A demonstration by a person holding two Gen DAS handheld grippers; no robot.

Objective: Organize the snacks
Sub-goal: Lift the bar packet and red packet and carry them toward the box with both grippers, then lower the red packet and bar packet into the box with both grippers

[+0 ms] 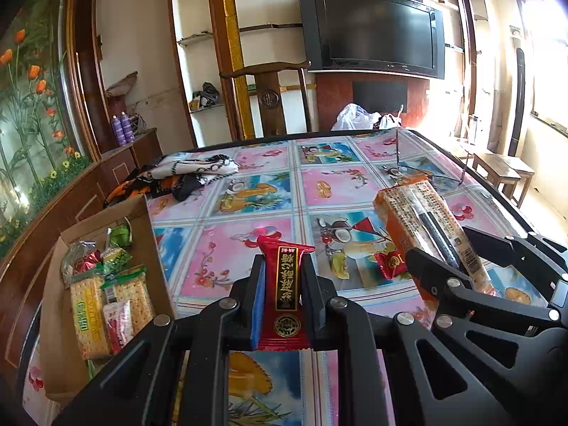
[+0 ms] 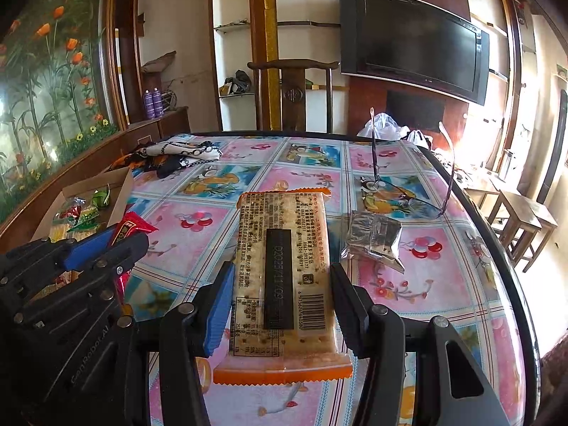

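My left gripper (image 1: pixel 284 280) is shut on a red snack packet with gold lettering (image 1: pixel 285 284) and holds it above the table, right of the cardboard box (image 1: pixel 142 227). The box holds cracker packs (image 1: pixel 88 316) and green and red sweets. My right gripper (image 2: pixel 280 294) is shut on a long orange-edged cracker pack (image 2: pixel 284 266), held above the table; it also shows in the left wrist view (image 1: pixel 429 223). A small red packet (image 1: pixel 390 264) lies on the table between the grippers. A silver foil packet (image 2: pixel 374 239) lies to the right.
The table (image 1: pixel 248 248) has a pink and blue patterned cover. A patterned cloth (image 1: pixel 188 174) lies at the far left, glasses (image 2: pixel 408 191) at the far right. A wooden chair (image 1: pixel 269 99) and plastic bags (image 1: pixel 355 117) stand behind the table. Stools (image 2: pixel 522 223) stand to the right.
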